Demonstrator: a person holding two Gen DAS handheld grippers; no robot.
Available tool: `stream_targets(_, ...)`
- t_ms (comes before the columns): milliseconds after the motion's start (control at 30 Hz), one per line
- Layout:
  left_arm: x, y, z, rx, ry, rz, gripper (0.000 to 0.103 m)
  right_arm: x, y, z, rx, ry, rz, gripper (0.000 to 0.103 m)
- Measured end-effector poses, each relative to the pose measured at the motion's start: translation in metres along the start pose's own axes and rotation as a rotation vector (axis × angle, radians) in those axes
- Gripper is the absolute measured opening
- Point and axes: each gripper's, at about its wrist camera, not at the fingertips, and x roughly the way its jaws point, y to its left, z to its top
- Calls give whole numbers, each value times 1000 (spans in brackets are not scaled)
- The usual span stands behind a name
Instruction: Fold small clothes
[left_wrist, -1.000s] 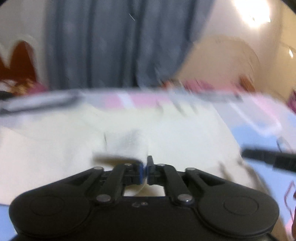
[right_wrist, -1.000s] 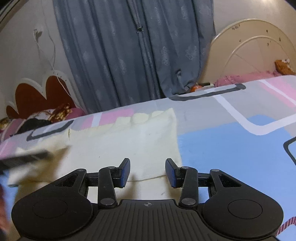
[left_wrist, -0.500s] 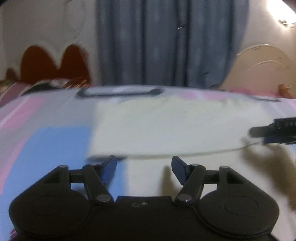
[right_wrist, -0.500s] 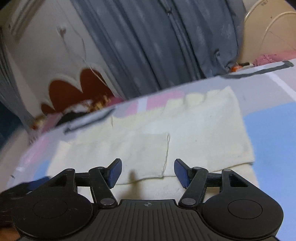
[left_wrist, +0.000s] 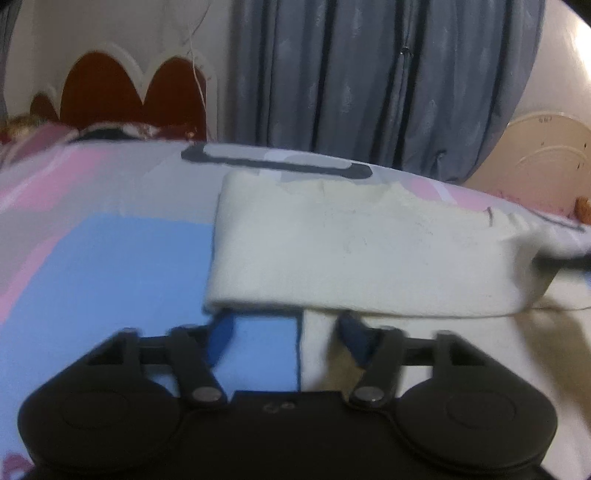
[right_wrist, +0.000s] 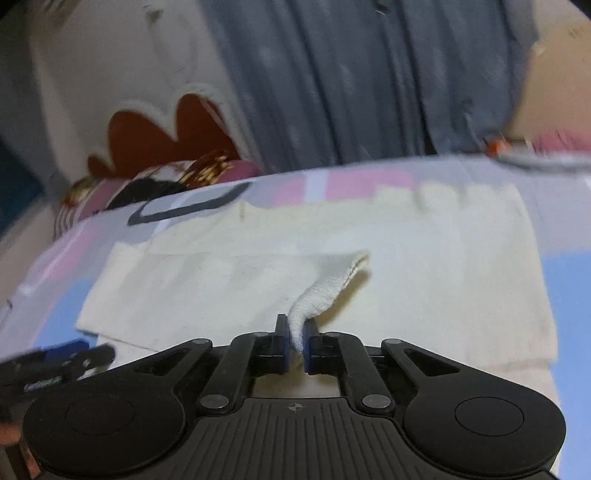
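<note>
Right tongs (right_wrist: 295, 345) pinch cream cloth (right_wrist: 325, 291) corner; left tongs (left_wrist: 286, 334) spread, level.

Right tongs (right_wrist: 294, 345): spread apart above the cream garment (right_wrist: 332, 258) at both earlier moments, now closed on a raised pinch of its near edge, the cloth drawn up into a peak. Left tongs (left_wrist: 286, 332): clamped on cloth a second ago, released half a second ago, now spread wide at the garment's near left corner, gripping nothing.
</note>
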Motion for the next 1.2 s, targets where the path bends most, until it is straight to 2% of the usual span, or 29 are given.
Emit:
stream_targets(33,1,1,1,-6,2,-6,39,-13,4,9,-23,-55,-8,6)
stream_targets(133,0,-3,-1,12,-10,-1,37,-59,-3,35,-13,-225,-5,6)
stream_targets(200,1,-8,-3,36,-18,5,33,-76,-15,40,-39,-267,-46,6)
stream_targets(300,0,-12,-3,50,-24,-2,23,-59,-41,31,-22,-138,-93,6)
stream_targets(367,-2,-14,-2,60,-25,2,21,-50,-52,18,-9,-93,-91,6)
stream_targets(533,-5,-15,-1,69,-30,16,21,-40,-61,4,11,-64,-124,6)
stream_targets(700,-2,-14,-3,96,-8,9,21,-66,-69,8,8,-164,-144,6)
stream_targets(733,-3,-14,-3,95,-8,8,21,-62,-73,7,16,-134,-155,6)
stream_targets(800,-2,-13,-3,87,-3,8,21,-39,-85,0,40,-2,-164,6)
stream_targets(1033,-7,-7,-1,43,-16,12,21,-46,-80,-10,14,-38,-154,6)
stream_targets(1100,0,-6,-1,38,27,-2,21,-40,-82,-14,5,-13,-178,6)
stream_targets(1200,-3,-4,3,45,40,-25,25,-33,-91,-20,25,32,-201,6)
